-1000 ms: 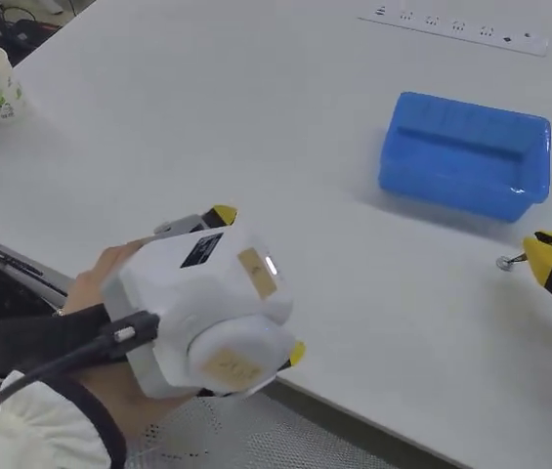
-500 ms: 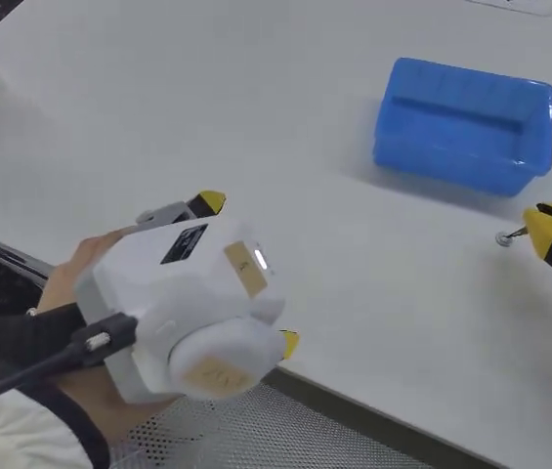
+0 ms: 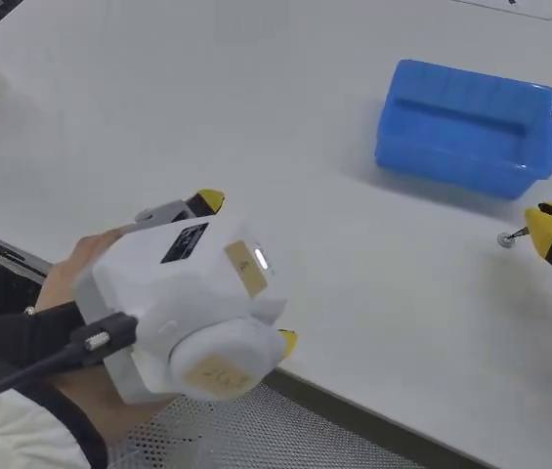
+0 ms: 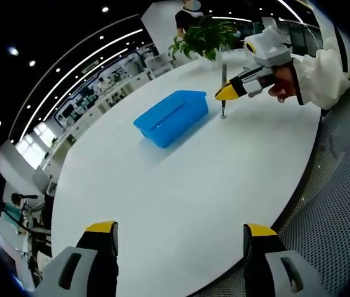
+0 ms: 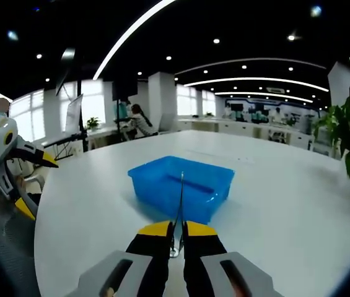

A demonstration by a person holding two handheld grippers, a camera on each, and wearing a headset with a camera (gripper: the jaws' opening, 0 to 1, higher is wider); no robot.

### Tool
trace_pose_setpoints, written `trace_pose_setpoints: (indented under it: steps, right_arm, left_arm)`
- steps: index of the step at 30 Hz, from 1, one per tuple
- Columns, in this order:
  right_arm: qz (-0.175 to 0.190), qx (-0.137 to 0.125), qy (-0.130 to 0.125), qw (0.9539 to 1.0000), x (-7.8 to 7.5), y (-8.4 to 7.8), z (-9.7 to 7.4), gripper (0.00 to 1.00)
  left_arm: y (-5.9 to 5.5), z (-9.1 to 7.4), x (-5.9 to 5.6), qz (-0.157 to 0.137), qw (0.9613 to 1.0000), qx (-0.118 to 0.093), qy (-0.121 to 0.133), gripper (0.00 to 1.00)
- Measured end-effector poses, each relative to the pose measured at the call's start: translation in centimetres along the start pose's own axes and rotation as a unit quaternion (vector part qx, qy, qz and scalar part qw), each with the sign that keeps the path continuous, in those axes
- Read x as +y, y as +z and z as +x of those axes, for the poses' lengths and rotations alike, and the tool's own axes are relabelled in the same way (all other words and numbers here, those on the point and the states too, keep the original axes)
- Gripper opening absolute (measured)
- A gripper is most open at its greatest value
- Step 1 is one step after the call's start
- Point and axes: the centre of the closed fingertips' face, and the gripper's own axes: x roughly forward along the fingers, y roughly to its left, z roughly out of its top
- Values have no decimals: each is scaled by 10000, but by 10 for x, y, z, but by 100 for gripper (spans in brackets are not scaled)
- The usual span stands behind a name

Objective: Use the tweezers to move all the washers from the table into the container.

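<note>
Our right gripper (image 5: 176, 229) clamps tweezers (image 5: 181, 204), tip at washer (image 3: 505, 239); bin (image 5: 156, 185) just ahead. Left gripper (image 4: 175, 230) jaws wide apart, empty.

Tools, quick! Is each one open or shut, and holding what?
Left tool: open, holding nothing.
Right tool: shut on the tweezers.

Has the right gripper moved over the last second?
No. The right gripper sits just as far off the blue container's near right corner as before; the whole head view shifted, so the camera moved.
</note>
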Motion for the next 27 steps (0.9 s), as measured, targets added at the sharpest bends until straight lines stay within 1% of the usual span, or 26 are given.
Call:
trace_pose_setpoints:
  steps: [2, 5, 9, 13, 15, 24, 27]
  right_arm:
    - [-159, 66, 6, 9999, 1, 0, 1, 4]
    - [-162, 76, 37, 9998, 1, 1, 3, 4]
    - [-111, 119, 4, 9999, -2, 2, 5, 4]
    - [-193, 162, 16, 9997, -3, 4, 10, 3]
    - [-75, 243, 52, 9997, -4, 5, 12, 4]
    - [-81, 479, 119, 9987, -8, 7, 18, 4]
    - [-5, 555, 145, 9984, -10, 7, 20, 4]
  left_arm:
    - [0, 0, 0, -10, 10000, 2, 5, 85]
    - [0, 0, 0, -7, 10000, 13, 2, 84]
    - [-1, 0, 0, 1, 10000, 27, 0, 84]
    - [-1, 0, 0, 4, 10000, 44, 2, 84]
    - [-1, 1, 0, 1, 10000, 41, -1, 84]
    - [-1, 1, 2, 1, 10000, 51, 8, 84]
    - [-2, 1, 2, 3, 10000, 57, 12, 84]
